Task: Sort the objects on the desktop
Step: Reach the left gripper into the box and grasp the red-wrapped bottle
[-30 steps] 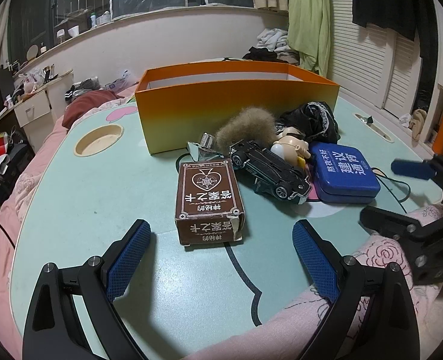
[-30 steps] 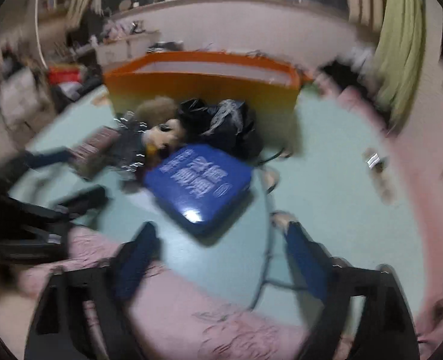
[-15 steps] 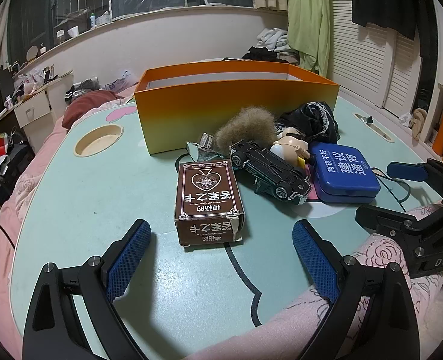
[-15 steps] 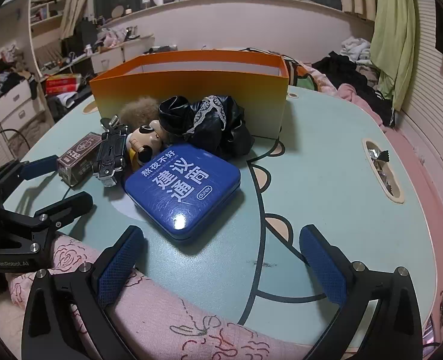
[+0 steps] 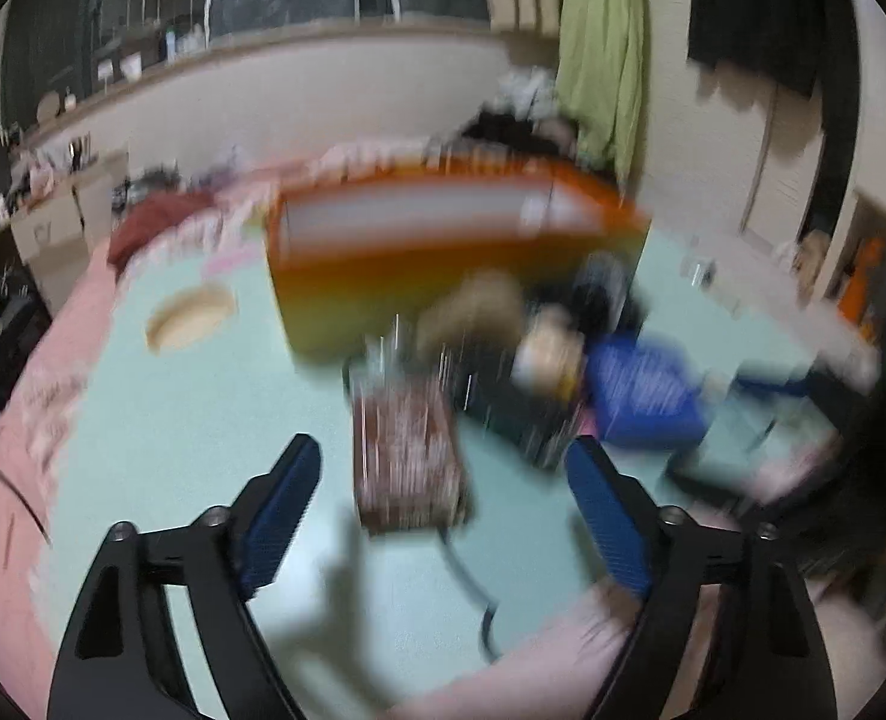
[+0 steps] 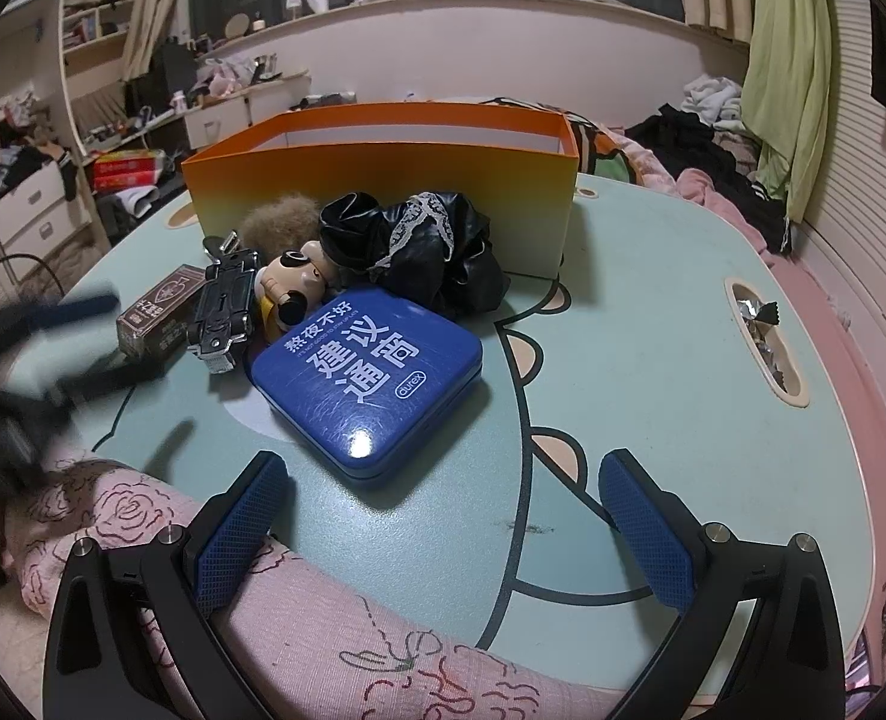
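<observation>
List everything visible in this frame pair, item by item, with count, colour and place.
orange box: 1, orange fading to cream, open top, far side of table
blue tin: 1, blue, white lettering, nearest right gripper
brown carton: 1, brown, ahead of left gripper
toy car: 1, black, upside down, between carton and figurine
figurine: 1, tan
fluffy ball: 1, brown, against box
black fabric: 1, black, lace trim
table: 1, mint green
left gripper: open, empty, jaws just closing
right gripper: open, empty
</observation>
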